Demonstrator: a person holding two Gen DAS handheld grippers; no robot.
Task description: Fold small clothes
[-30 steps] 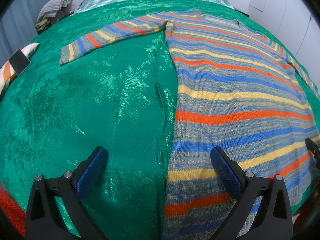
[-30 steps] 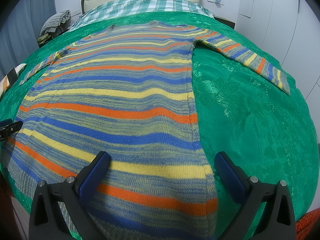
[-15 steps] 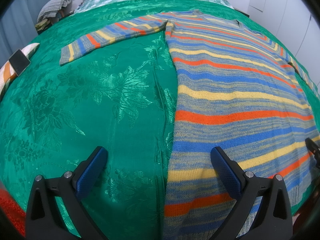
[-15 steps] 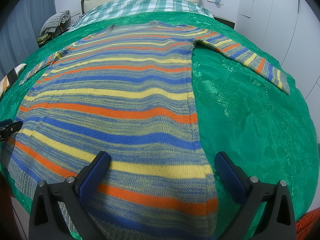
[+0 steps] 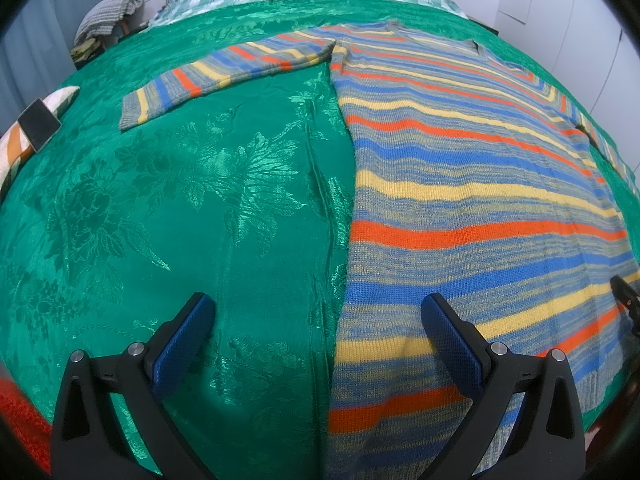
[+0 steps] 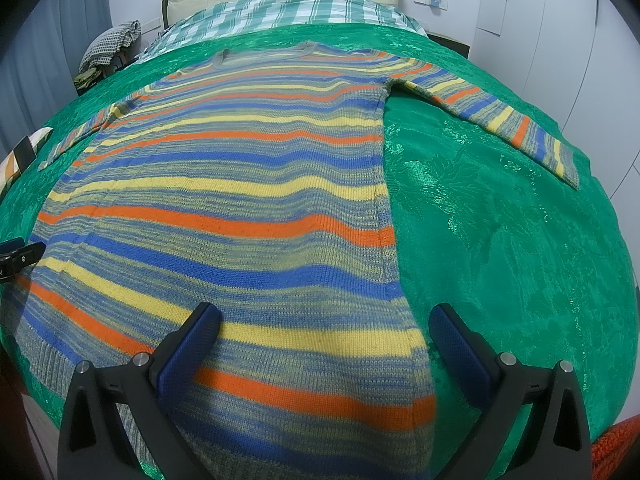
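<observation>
Striped sweater (image 6: 240, 200) lies fully spread on the green bedspread (image 5: 180, 220), both sleeves out; 0 folds made. Left tool (image 5: 316, 320) and right tool (image 6: 324, 324) hover above its hem, each spread apart, holding nothing.

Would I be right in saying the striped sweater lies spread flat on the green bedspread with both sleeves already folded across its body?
Not quite: the striped sweater lies flat on the green bedspread, but both sleeves are spread outward. The left wrist view shows one sleeve, the right wrist view the other.
</observation>
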